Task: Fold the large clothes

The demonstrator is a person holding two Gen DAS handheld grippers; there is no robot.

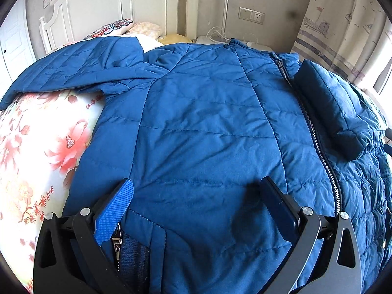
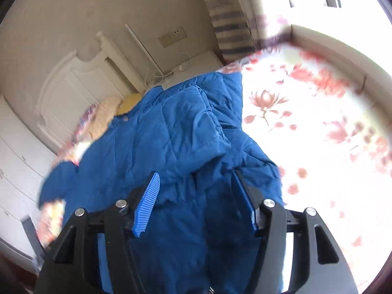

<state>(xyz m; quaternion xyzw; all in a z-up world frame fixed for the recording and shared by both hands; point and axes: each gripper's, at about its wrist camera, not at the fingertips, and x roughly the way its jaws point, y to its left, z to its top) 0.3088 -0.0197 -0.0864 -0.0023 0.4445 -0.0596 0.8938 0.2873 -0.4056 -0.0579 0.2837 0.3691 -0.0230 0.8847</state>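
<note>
A bed with a floral sheet (image 1: 36,152) fills both views and gives the broad flat surface a big garment needs. Spread across it lies a blue quilted jacket (image 1: 208,127), front up, covering most of the left wrist view, with its zipper (image 1: 316,147) running down the right of the frame. One sleeve (image 1: 73,71) stretches out to the upper left, not yet folded in, while the other sleeve (image 1: 335,112) lies doubled back over the body at the right, so I judge the folding is part done. A white headboard (image 1: 103,7) and pillows (image 1: 137,28) sit along the top of the frame, clear of the work.

The left gripper (image 1: 198,191) points steeply down at the lower part of the jacket, placed, it seems, to pin or take the hem. Its jaws stand wide with fabric lying between them, and the pads do not press on it.

The right gripper (image 2: 196,183) tilts down over the rumpled side of the jacket at the lower centre of its view. That picture is blurred, so contact is hard to judge, but the jaws look about half open and apart from the cloth beneath, holding nothing
</note>
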